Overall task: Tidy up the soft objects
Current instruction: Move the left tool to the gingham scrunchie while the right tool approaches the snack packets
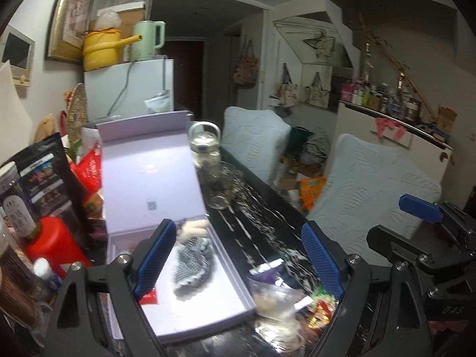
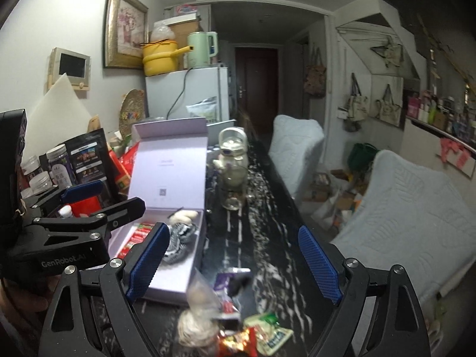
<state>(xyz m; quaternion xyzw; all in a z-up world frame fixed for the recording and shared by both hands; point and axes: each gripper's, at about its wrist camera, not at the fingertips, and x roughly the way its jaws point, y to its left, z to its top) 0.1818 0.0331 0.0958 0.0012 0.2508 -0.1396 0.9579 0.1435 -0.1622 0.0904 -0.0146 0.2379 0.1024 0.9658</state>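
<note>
An open lilac box (image 1: 208, 303) (image 2: 175, 285) lies on the dark marbled table, its lid standing up behind. Inside lie a grey-and-white knitted soft piece (image 1: 193, 264) (image 2: 178, 241) and a cream plush piece (image 1: 193, 227) (image 2: 186, 215), with red packets at the box's left. My left gripper (image 1: 238, 255) is open above the box's right half, nothing between its blue pads. My right gripper (image 2: 235, 261) is open too, empty, over the table right of the box. A clear bag with a pale fluffy thing (image 1: 276, 303) (image 2: 197, 306) lies in front of the box.
Snack wrappers (image 2: 261, 333) (image 1: 321, 303) lie near the front edge. A glass kettle (image 1: 205, 145) (image 2: 233, 160) and glasses stand behind the box. Jars, a red container (image 1: 56, 244) and bags crowd the left. Two padded chairs (image 1: 374, 190) (image 2: 410, 205) flank the table's right side.
</note>
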